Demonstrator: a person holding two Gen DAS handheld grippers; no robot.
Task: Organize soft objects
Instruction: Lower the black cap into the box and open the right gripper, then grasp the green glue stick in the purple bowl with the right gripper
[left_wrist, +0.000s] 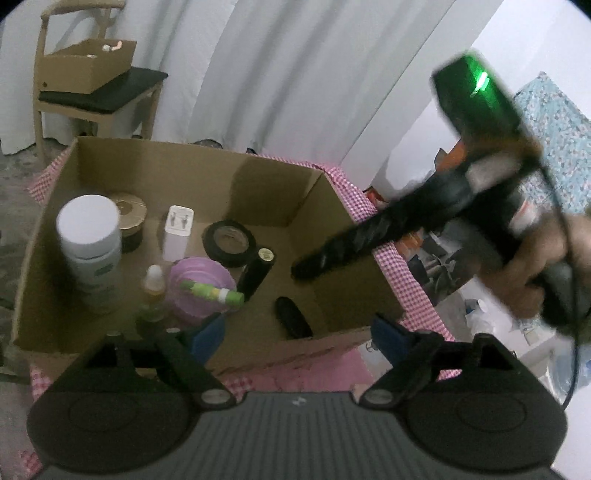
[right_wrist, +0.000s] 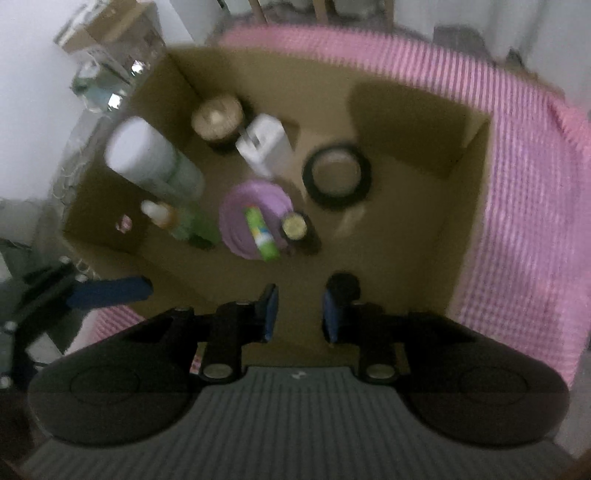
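**Clearing out of the box, small dark piece left on its floor**

Judging by how things lie, the drop is done. The dark oblong object (left_wrist: 292, 317) rests on the bare floor of the cardboard box (left_wrist: 177, 166), in the open right-hand part, near the front wall and apart from the cluster of upright things: the white-capped bottle (left_wrist: 90, 236), the tape roll (left_wrist: 229, 243) and the purple lid (left_wrist: 201, 288) with a green tube (left_wrist: 212, 291) across it. That free patch is probably why it was set there, since nothing stands close enough to be knocked.

The left gripper (left_wrist: 295, 325) hangs over the near edge with its blue pads spread wide, one either side of the view, and nothing between them. The right gripper (right_wrist: 299, 310) points steeply down into the box, held by a hand (left_wrist: 535, 273) off to the side. Its pads stand a little apart with only a narrow gap, and I see nothing pinched in it. The dark object sits just past the tip of one finger, and blur hides whether they touch.

In the left wrist view the object lies flat, its long axis running on a diagonal from the box's middle toward the near wall — one rounded end aimed at the tube, the other at the front edge. The right wrist view shows it only as a blurred dark blob, so its lie cannot be read there.

Whether it is truly soft, the pictures do not show.
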